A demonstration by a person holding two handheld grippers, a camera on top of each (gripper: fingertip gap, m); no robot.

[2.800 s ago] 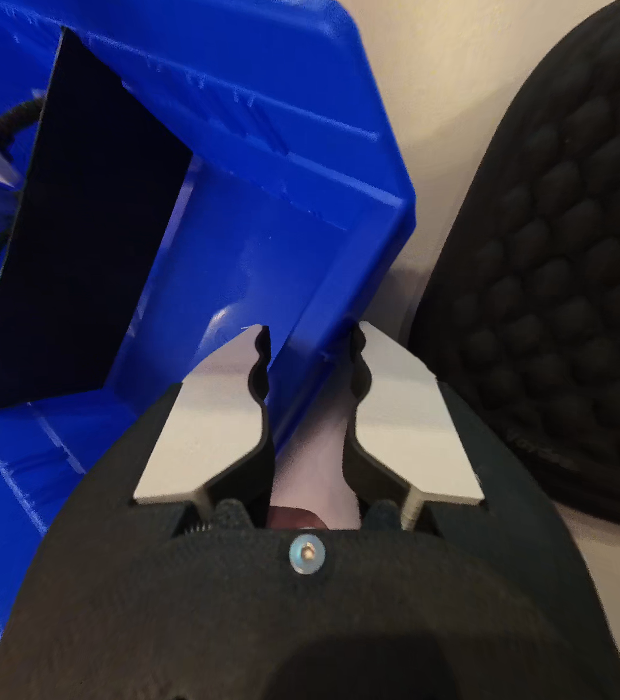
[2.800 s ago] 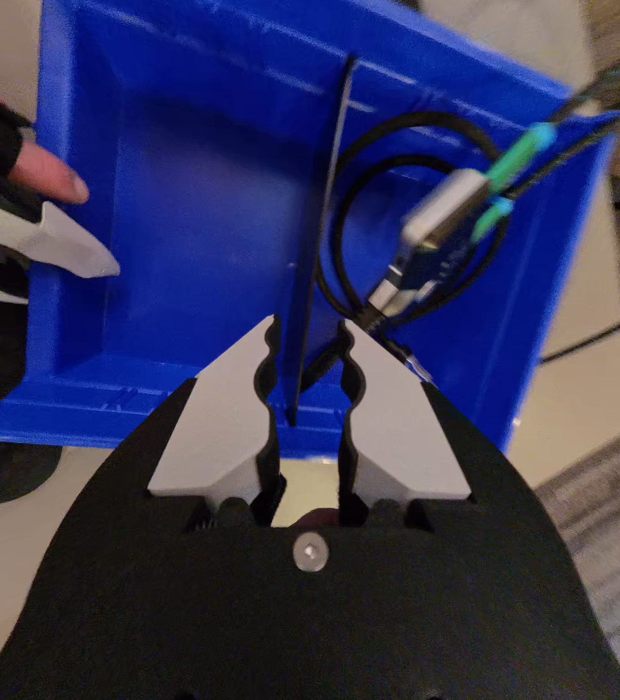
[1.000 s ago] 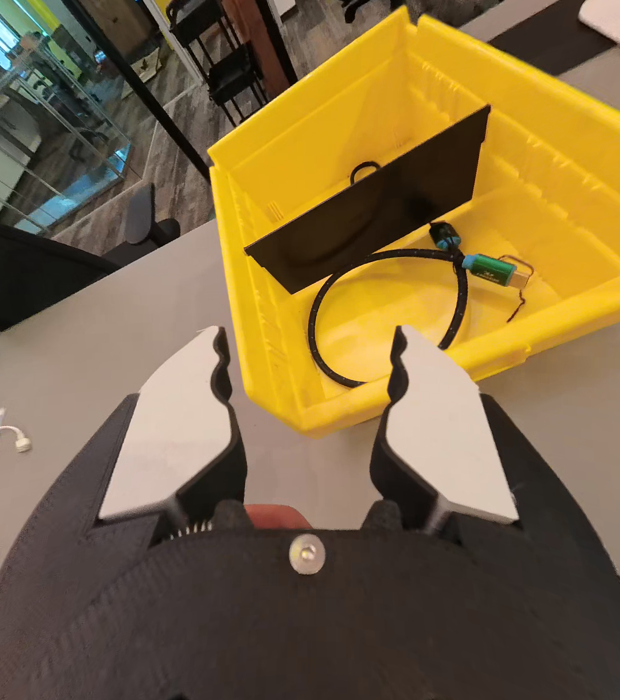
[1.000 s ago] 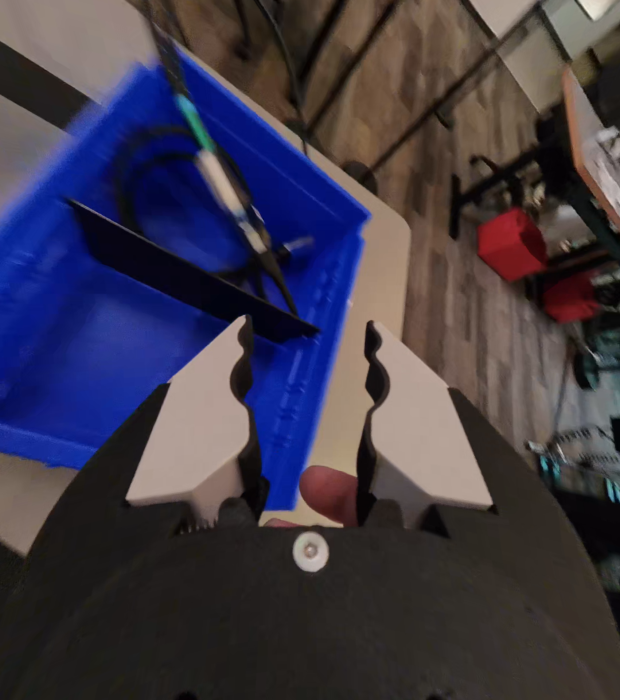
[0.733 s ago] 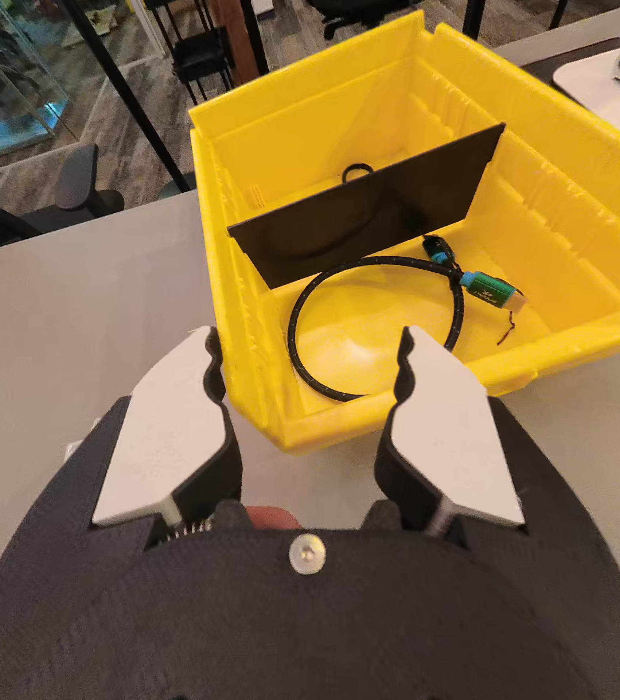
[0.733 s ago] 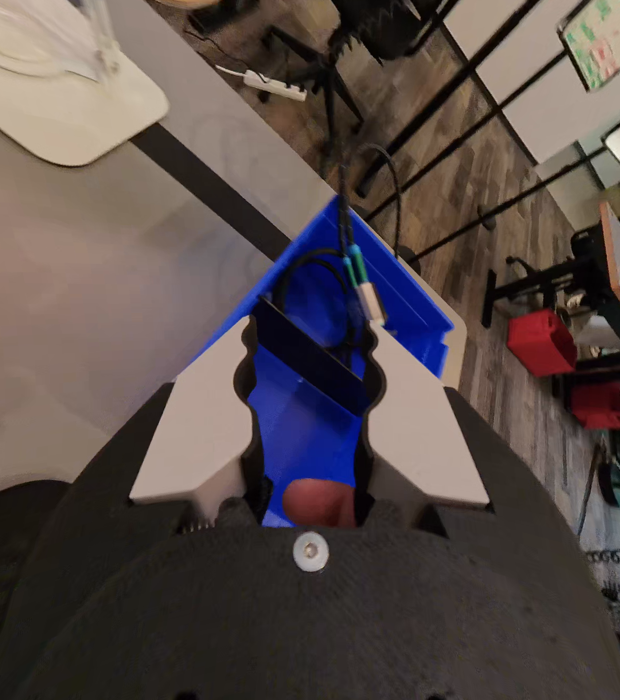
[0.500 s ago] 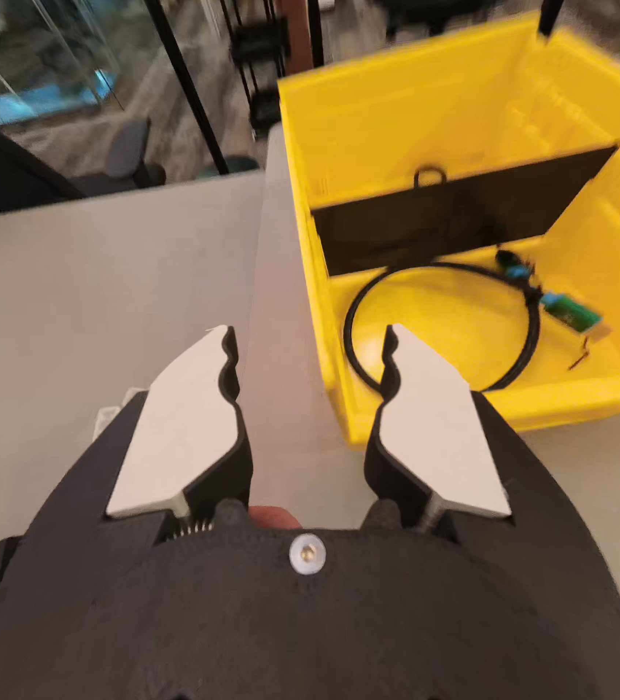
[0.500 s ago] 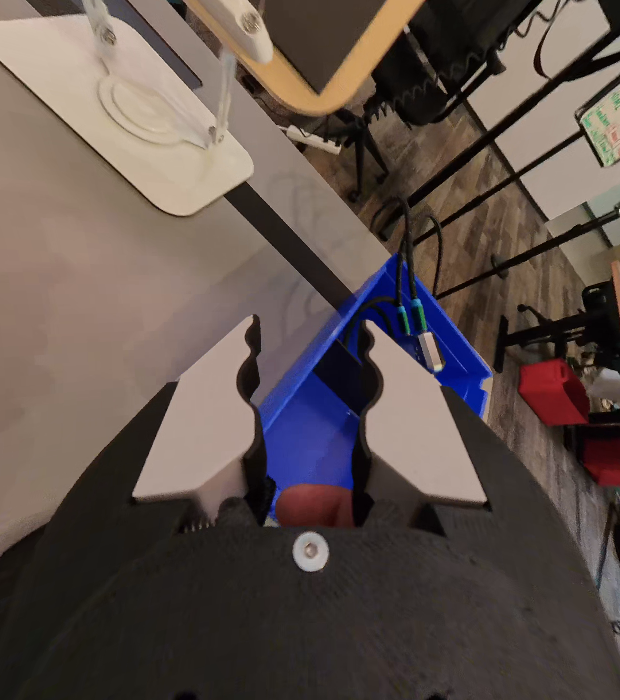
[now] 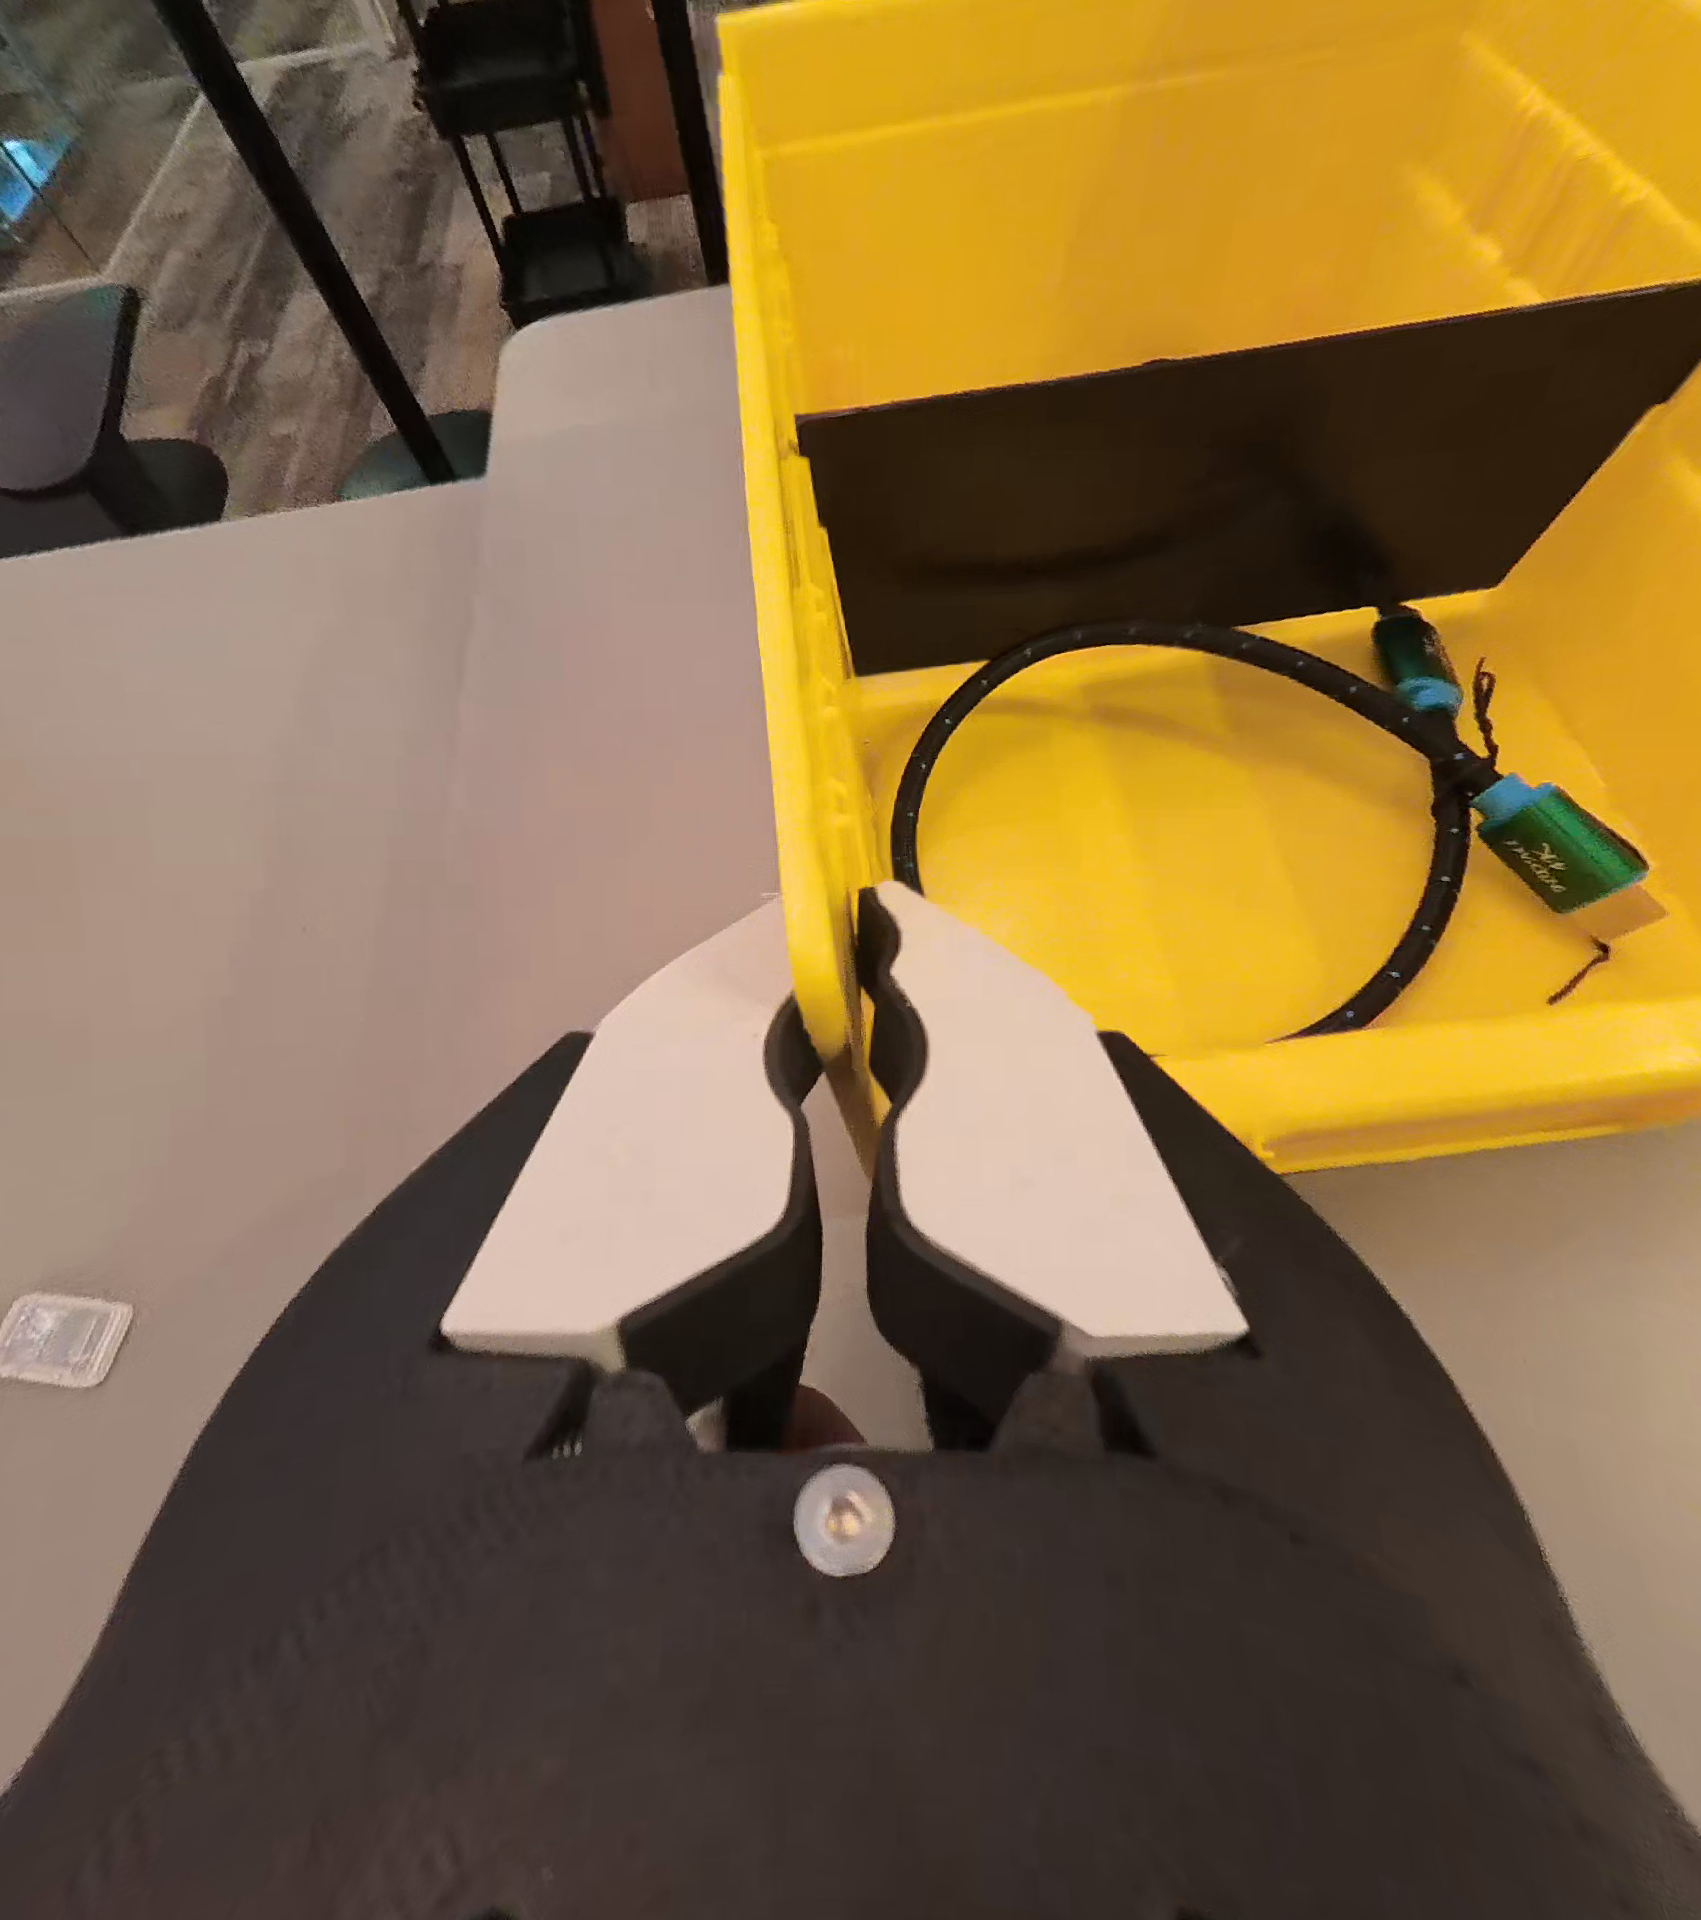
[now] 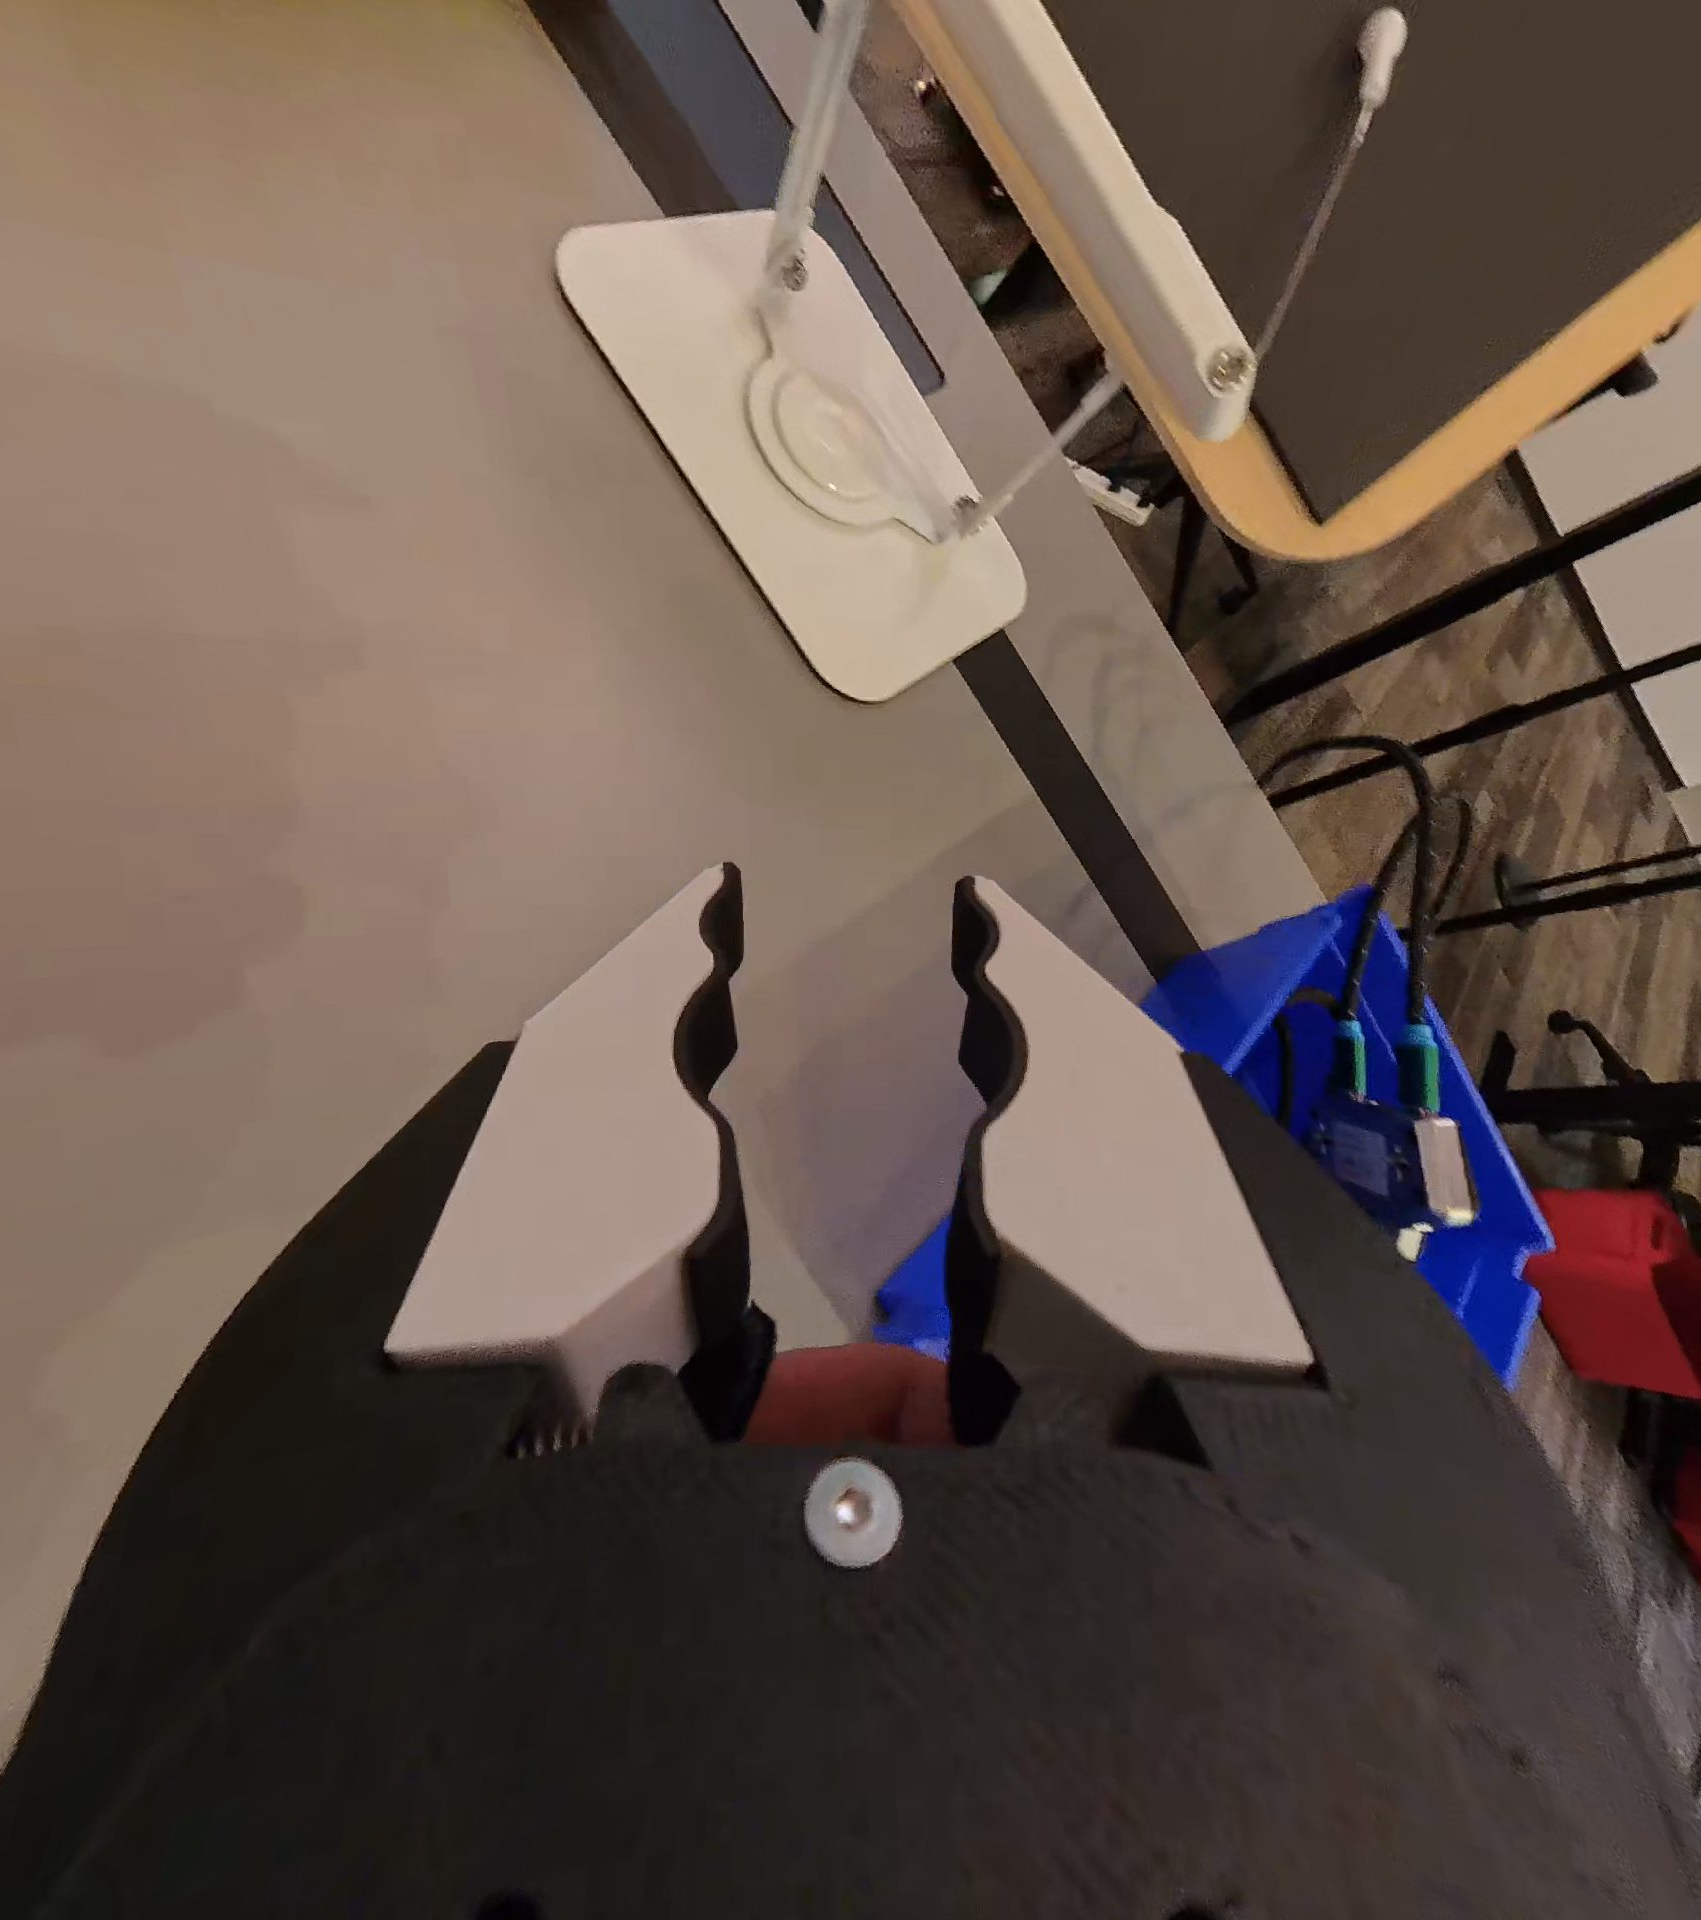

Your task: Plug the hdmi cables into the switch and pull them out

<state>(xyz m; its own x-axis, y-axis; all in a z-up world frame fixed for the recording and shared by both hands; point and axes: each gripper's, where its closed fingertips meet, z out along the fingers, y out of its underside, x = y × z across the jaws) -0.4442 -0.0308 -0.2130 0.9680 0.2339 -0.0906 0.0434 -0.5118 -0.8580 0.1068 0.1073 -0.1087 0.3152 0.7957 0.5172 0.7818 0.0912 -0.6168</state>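
Observation:
A yellow bin [image 9: 1448, 1091] with a black divider [image 9: 1241, 488] holds a coiled black braided HDMI cable [image 9: 1064, 649] with green plugs [image 9: 1563, 857]. My left gripper [image 9: 830, 914] is shut on the bin's left wall near its front corner. In the right wrist view, a blue bin [image 10: 1490, 1278] at the table's far edge holds the small blue and silver switch [image 10: 1365, 1153], with two green-ended cables [image 10: 1355, 1060] plugged into it. My right gripper [image 10: 846, 883] is open and empty over the bare table, left of the blue bin.
Small clear plastic cases [image 9: 56, 1340] lie on the grey table at the left. A white stand base [image 10: 784, 447] with a clear post sits ahead of the right gripper. The table edge runs behind both bins; red boxes [image 10: 1625, 1288] are on the floor beyond. The right tips stand about 30 cm off the white stand base [image 10: 784, 447].
My left gripper moved in to the yellow bin's left wall and shut on it. My right gripper swung up and left, away from the blue bin, and stays open.

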